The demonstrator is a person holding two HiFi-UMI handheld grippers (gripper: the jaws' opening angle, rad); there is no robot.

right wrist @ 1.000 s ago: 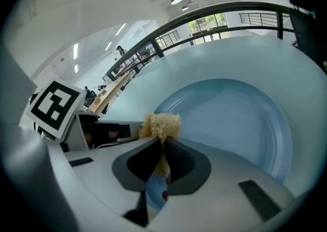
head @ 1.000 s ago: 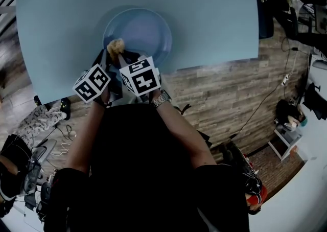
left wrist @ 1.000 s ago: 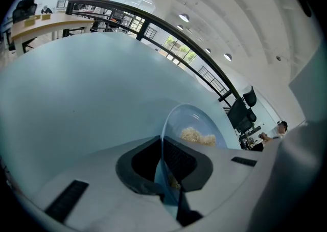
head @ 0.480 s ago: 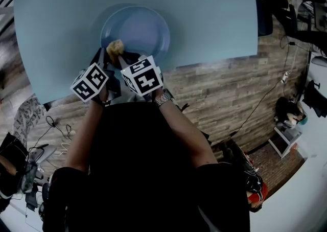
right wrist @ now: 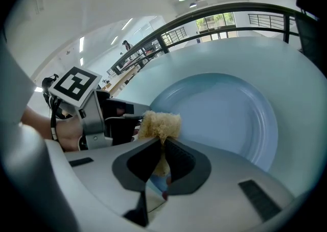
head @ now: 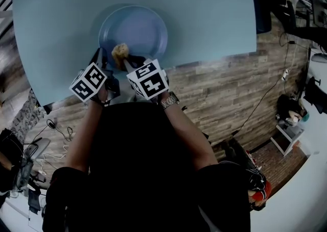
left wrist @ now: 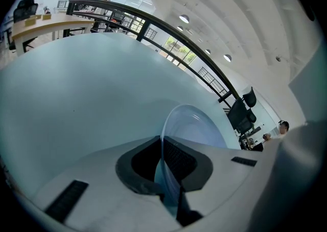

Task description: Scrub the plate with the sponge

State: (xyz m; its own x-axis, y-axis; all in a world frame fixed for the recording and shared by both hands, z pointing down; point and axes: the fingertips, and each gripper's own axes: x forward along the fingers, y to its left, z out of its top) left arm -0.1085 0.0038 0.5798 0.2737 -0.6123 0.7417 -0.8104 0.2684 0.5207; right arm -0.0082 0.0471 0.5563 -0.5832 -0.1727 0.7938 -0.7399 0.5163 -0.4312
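A pale blue plate lies on the light blue round table. My left gripper is shut on the plate's near-left rim; in the left gripper view that rim stands edge-on between the jaws. My right gripper is shut on a yellow sponge, pressed to the plate's near part. In the right gripper view the sponge sticks out past the jaws over the plate, with the left gripper just beside it.
The table's near edge runs just behind the grippers. Beyond it is wood-plank floor with cables and bags. Chairs and desks show far off in the gripper views.
The sponge and right gripper have shifted slightly right along the plate's near part. The left gripper keeps its hold on the rim. The head view has drifted a little.
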